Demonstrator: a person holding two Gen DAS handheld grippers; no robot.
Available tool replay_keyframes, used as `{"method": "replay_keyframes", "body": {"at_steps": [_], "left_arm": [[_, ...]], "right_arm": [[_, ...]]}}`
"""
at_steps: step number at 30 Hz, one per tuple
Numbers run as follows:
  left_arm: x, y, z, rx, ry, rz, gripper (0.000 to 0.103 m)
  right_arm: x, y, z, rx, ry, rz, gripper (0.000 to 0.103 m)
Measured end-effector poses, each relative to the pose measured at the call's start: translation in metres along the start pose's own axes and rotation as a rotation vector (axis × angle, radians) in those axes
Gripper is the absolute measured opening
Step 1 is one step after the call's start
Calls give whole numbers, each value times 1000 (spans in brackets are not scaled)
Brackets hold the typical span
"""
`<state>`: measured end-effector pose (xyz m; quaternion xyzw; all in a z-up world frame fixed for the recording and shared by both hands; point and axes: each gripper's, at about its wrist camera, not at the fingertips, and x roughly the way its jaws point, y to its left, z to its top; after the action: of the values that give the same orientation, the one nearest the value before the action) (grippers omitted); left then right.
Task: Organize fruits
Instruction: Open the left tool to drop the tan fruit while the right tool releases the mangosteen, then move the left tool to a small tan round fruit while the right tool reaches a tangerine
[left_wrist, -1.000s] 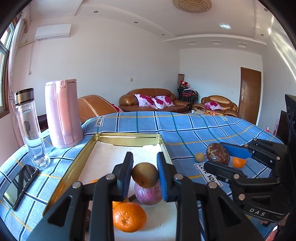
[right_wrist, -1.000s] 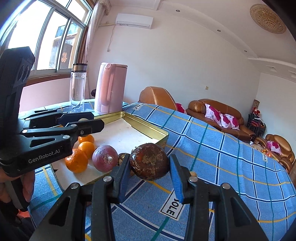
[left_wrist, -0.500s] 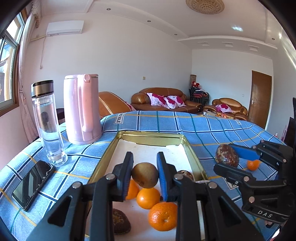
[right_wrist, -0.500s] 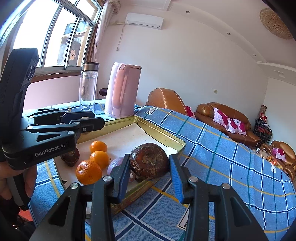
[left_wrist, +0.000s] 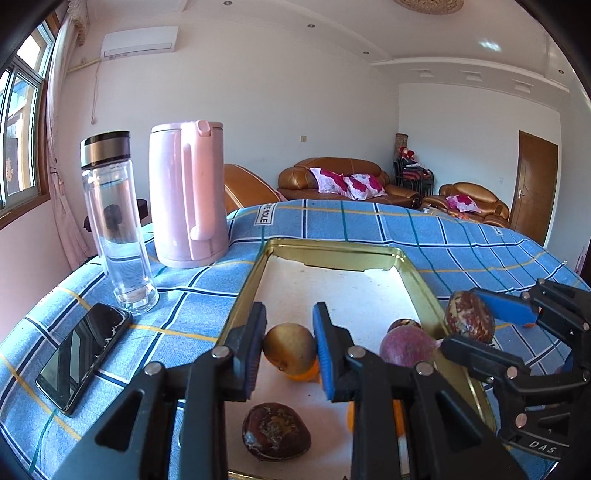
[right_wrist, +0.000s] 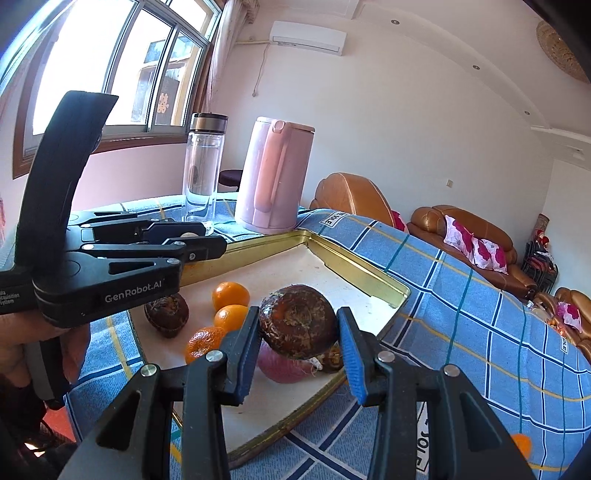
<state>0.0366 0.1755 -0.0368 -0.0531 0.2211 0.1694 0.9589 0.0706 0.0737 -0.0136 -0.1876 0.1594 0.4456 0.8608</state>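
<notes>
My left gripper (left_wrist: 290, 349) is shut on a brown kiwi (left_wrist: 290, 350) and holds it above the gold-rimmed tray (left_wrist: 334, 247). My right gripper (right_wrist: 299, 332) is shut on a dark mottled passion fruit (right_wrist: 297, 321) over the tray's near right rim (right_wrist: 369, 273). It also shows at the right of the left wrist view (left_wrist: 469, 321). In the tray lie another dark passion fruit (left_wrist: 275, 430), a purple fruit (left_wrist: 406, 349) and three oranges (right_wrist: 231, 295).
A pink kettle (left_wrist: 186, 192) and a glass bottle (left_wrist: 116, 218) stand left of the tray. A black phone (left_wrist: 83, 358) lies at the front left. A loose orange (right_wrist: 521, 445) lies on the blue checked tablecloth (left_wrist: 369, 221) to the right.
Both grippers have shifted left with their fruit. The left one now hangs over the tray's near left part. The right one has come over the tray's rim from the cloth.
</notes>
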Motion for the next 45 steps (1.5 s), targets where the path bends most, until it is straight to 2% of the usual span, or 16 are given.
{"method": "replay_keyframes", "body": {"at_steps": [8,30,32,34,35,36,38,40,41,45], "left_arm": [[4,4,-3,5,21,2,27],[15,0,-11,37,78,10,28],[15,-2,-12,43,81,9,28],[15,-2,-12,45,78,19,28],[15,-2,-12,46,76,20,29],[15,-3,-12,45,75,21,30],[13,-2,-12,36,69,28,41],[8,-2,-11,24,44,47,73],[5,-2,-10,25,29,52,80],[-3,-8,-5,30,0,42,86]], "right_arm": [[5,12,-2,-18,18,17,43],[13,11,-7,-12,77,59,43],[12,11,-7,-14,73,58,45],[11,11,-7,-13,65,58,54],[10,11,-7,-10,61,58,56],[9,10,-7,-6,58,58,56],[8,8,-7,3,53,54,56],[6,6,-8,5,52,40,58],[5,4,-9,5,50,29,58],[-6,-11,-16,25,39,-12,62]]}}
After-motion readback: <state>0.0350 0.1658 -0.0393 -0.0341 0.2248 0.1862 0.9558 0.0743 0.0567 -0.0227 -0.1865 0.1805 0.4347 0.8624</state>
